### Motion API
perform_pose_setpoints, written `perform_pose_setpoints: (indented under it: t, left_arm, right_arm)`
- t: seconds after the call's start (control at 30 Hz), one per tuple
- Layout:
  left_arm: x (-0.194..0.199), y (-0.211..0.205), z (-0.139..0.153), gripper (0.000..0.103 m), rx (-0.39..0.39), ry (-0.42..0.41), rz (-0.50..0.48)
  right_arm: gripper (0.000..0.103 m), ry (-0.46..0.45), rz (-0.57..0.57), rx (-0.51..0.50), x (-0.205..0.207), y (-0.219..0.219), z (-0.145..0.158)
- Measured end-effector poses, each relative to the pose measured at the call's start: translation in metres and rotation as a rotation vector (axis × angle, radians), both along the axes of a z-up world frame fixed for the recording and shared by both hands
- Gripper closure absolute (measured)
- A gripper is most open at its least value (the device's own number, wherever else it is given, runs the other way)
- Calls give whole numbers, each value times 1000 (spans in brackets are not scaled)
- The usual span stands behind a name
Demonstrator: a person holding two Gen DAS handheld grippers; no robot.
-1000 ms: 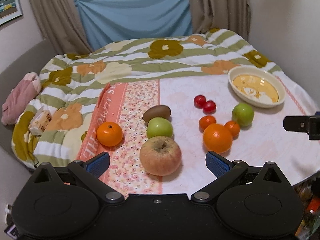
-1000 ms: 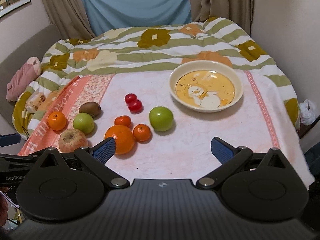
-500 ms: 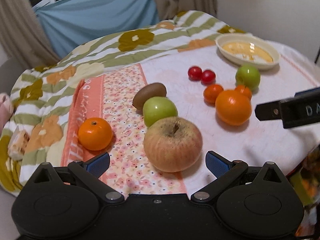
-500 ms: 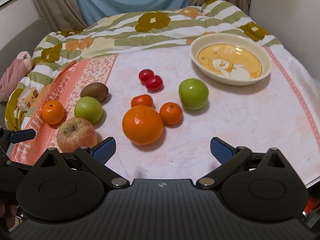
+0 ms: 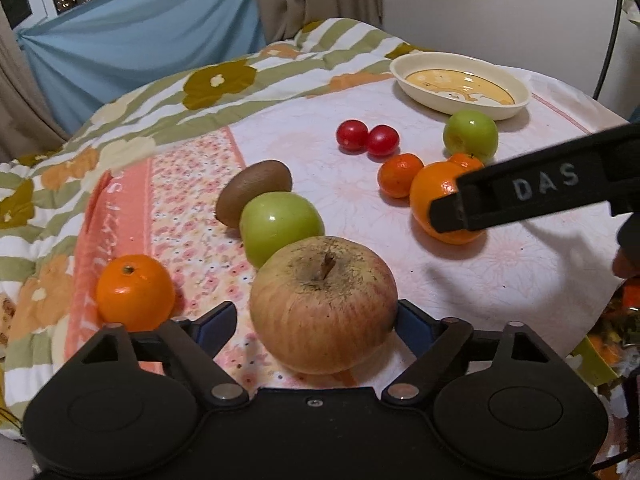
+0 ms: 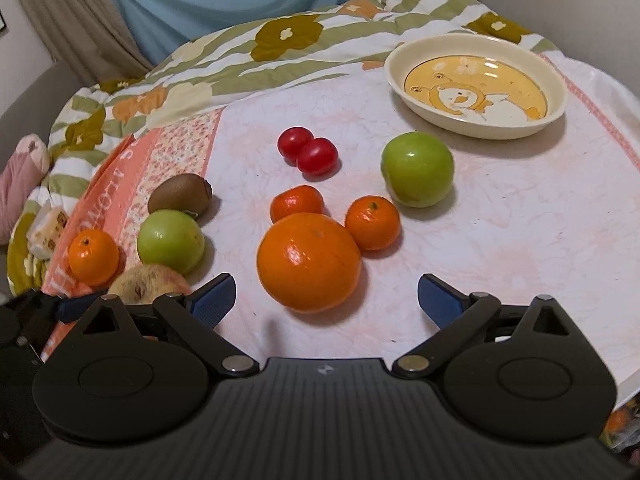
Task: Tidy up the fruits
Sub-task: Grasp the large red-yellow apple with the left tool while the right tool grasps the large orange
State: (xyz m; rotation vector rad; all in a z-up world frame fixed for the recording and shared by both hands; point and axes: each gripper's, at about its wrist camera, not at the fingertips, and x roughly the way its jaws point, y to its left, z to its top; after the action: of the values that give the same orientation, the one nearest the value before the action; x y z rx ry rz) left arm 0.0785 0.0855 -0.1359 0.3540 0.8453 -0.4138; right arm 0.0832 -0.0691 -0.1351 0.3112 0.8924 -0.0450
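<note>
Warm, even indoor light falls from above, leaving small white glints on top of the large orange (image 6: 309,261) and the green apple (image 6: 417,168) and soft short shadows to their right and toward the near edge of the tablecloth (image 6: 500,216). Both fisheye views are sharp in the middle, but they bend the cloth's far edge into a curve and smear the corners. The dark finger (image 5: 536,184) crossing the left view's right side is slightly soft.
</note>
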Motion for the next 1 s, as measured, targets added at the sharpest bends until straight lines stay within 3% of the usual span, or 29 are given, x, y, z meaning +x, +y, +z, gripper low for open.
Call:
perform_pose_setpoints:
  t: [0.07,0.73,0.83,1.0]
  left_arm:
    - [2,1,-1,22,-16,12,-9]
    - [0,9,0,23,-70,15,-12]
    - [-1,11,-1,23,-78,8,-10]
    - [-6,13,-1,23,-82,-15,-9]
  right_arm:
    - [0,5,3,3,4,2,-3]
    - [9,34,-25,15,25,9,-14]
    - [24,43,-12,8,27,10,-15]
    - [25,30,2,-8,25,12,-15]
